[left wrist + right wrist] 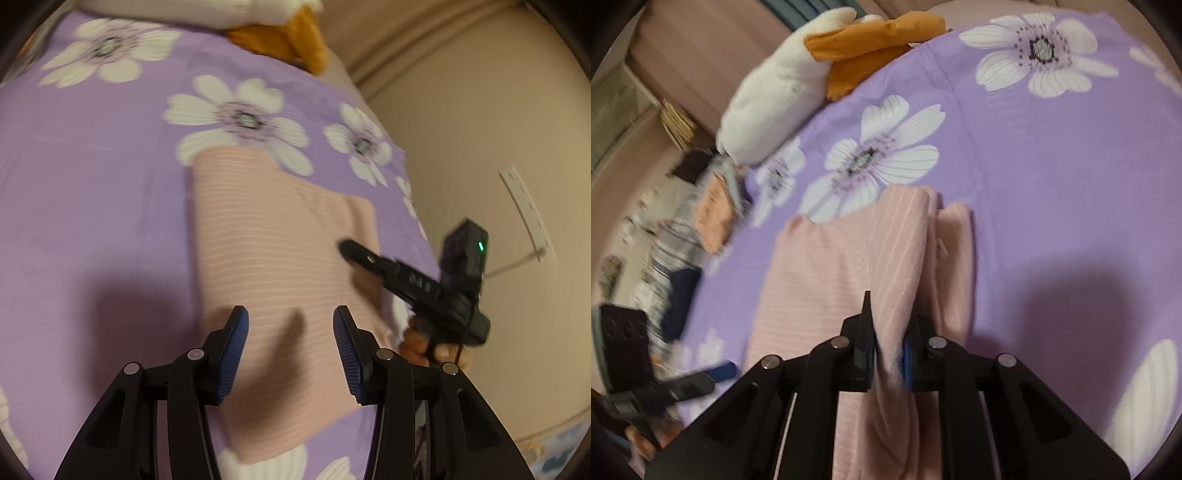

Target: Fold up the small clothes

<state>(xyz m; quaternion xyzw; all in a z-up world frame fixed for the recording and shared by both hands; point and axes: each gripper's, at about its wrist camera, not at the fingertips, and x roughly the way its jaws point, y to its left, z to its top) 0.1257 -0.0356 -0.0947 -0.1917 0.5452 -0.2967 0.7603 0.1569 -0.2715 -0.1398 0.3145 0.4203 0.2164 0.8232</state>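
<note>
Pink ribbed garment (273, 258) lying flat on the bed (92, 206), spread over the purple sheet printed with white flowers, nearer the bed's right edge than its left, with one side already turned over itself in a narrow layer. Left gripper (291, 325) hovering just above the garment's near end, jaws parted, blue pads clear of the cloth, nothing between them. Right gripper (886, 332) clenched on a raised fold of the same garment (849, 266), pink fabric pinched between the pads and trailing down toward the camera; fold lifted off the sheet, remainder of the garment lying flat to the left of it. Seen from the left wrist, right gripper (354, 251) reaching in from the bed's right edge, hand (424, 343) wrapped around its handle, though motion blur makes the exact contact point hard to judge there. White and orange plush toy (783, 92) resting at the far edge of the bed, well apart from the garment. Heap of other clothes (701, 221) beyond the bed's left edge, blurred.
</note>
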